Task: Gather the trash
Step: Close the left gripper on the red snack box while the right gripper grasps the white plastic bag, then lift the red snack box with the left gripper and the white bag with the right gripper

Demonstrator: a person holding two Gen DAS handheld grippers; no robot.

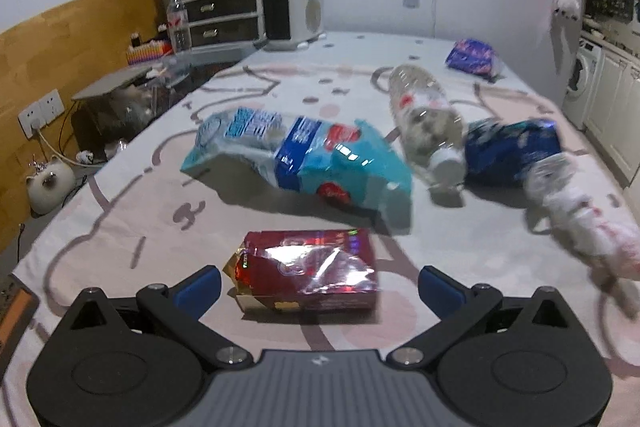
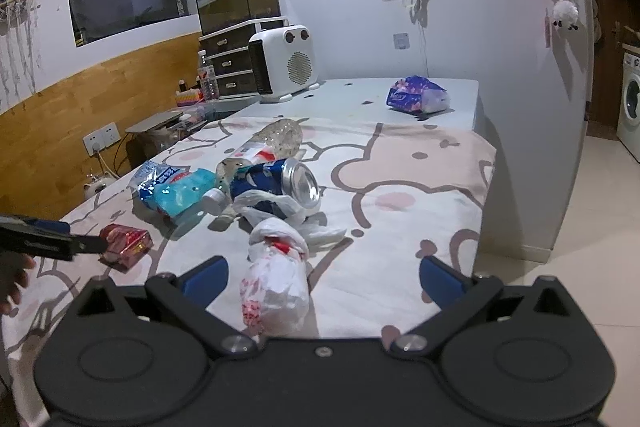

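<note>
A red foil snack box (image 1: 308,273) lies on the table just in front of my open left gripper (image 1: 320,287), between its blue fingertips. Behind it lie a teal plastic wrapper (image 1: 304,155), a clear plastic bottle (image 1: 424,119), a crushed blue can (image 1: 516,151) and a knotted white plastic bag (image 1: 576,211). In the right wrist view my right gripper (image 2: 324,281) is open, with the white bag (image 2: 276,287) between its fingers. The can (image 2: 280,181), bottle (image 2: 260,151), wrapper (image 2: 172,187) and red box (image 2: 124,247) lie beyond. The left gripper (image 2: 80,247) reaches the red box from the left.
A purple packet (image 2: 416,95) lies at the table's far end beside a white heater (image 2: 284,67). Drawers (image 2: 236,67), a water bottle (image 2: 208,75) and clutter stand at the left. The table's pink patterned cloth (image 2: 400,227) ends at the right, with floor and a washing machine (image 2: 630,107) beyond.
</note>
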